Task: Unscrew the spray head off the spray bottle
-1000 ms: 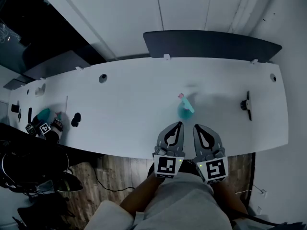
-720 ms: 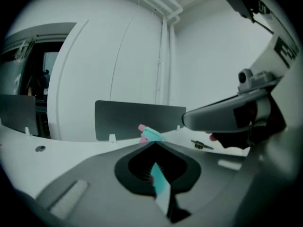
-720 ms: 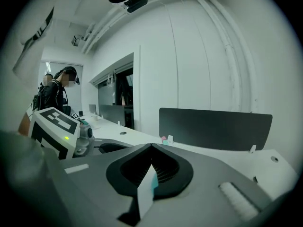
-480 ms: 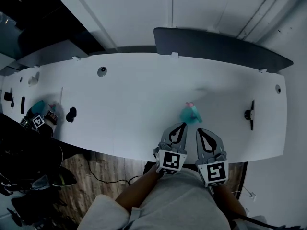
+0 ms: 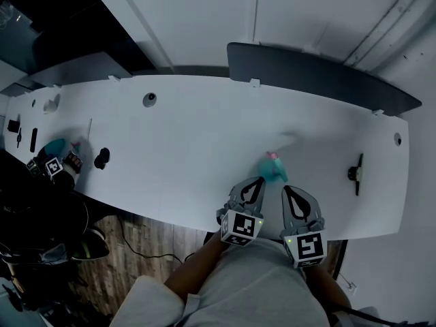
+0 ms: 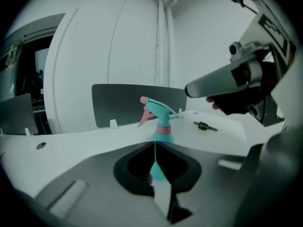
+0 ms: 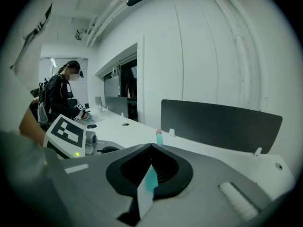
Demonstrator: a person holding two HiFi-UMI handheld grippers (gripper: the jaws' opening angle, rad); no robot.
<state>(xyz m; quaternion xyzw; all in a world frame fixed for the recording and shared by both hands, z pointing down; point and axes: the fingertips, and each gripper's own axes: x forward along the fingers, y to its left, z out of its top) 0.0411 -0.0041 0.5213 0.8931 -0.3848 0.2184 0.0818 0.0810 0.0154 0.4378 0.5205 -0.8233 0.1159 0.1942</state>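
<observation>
A teal spray bottle with a pink trigger and pink collar stands upright on the white table, near its front edge. My left gripper is just short of it on the near left, jaws shut and empty. My right gripper is beside it on the near right, also shut with nothing held. In the left gripper view the bottle rises straight beyond the closed jaw tips. The right gripper view shows only its pink nozzle above the closed jaws.
A dark divider panel runs along the table's far edge. A small black part lies to the right of the bottle. At the table's left end sit a black object and another teal bottle. A person stands there.
Both grippers have sunk a little toward the table's near edge, side by side and still shut. The bottle stands where it was.
</observation>
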